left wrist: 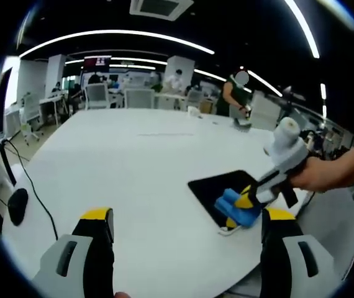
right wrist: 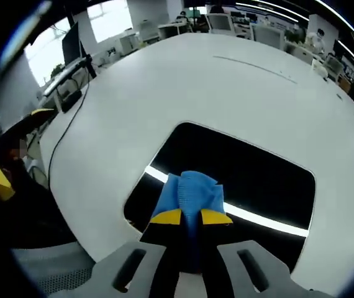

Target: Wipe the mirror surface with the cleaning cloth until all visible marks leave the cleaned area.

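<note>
A broad white table (left wrist: 133,161) with a rounded edge takes up most of this open office, under long curved strip lights on a dark ceiling, with desks, chairs (left wrist: 96,96) and a few people (left wrist: 234,96) working at the far side. The mirror (right wrist: 226,180), a dark rounded rectangle lying flat, sits close to the table's near edge; in the left gripper view it lies off to the right, and in the right gripper view its glass reflects a bright ceiling light as a white streak. The right gripper (right wrist: 191,217) is clamped on the blue cleaning cloth (right wrist: 189,192), its yellow-tipped jaws closed around the fabric, and the cloth is pressed down on the mirror's near portion; a hand (left wrist: 317,174) holds that gripper in the left gripper view. The left gripper (left wrist: 186,223) hangs over bare tabletop well to the side of the mirror, jaws spread wide with nothing between them. A black cable (left wrist: 34,186) runs across the table's left side to what looks like a dark mouse (left wrist: 17,205), though the edge of the view is too warped to be sure. The middle and far stretch of the table is bare white, with small items (left wrist: 242,124) only near the far rim.
</note>
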Available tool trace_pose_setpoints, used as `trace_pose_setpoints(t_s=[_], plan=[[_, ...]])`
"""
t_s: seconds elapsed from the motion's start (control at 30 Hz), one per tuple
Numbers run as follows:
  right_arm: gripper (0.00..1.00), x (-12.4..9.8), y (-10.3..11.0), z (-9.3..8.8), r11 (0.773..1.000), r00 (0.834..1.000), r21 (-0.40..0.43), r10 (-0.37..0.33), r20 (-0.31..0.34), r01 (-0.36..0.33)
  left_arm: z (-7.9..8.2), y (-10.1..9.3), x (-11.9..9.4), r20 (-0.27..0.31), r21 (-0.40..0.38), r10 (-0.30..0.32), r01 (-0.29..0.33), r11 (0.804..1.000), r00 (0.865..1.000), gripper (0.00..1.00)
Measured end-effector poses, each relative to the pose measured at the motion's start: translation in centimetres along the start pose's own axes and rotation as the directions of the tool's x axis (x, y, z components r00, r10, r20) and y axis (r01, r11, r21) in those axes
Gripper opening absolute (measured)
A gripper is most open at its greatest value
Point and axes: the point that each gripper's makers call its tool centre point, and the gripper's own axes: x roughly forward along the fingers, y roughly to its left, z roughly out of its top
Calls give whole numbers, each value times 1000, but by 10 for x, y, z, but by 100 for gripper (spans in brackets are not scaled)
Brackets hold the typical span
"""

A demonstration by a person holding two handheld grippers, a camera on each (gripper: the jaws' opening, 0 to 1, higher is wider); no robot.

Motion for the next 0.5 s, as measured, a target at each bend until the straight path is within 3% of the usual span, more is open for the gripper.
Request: trace_pose_setpoints(t_s=[0.5], plan=[[4,-8,8,-13,999,999,27,34,11,-34,-3,-8,2,-5,-2,-7,7,1000,1000,100]])
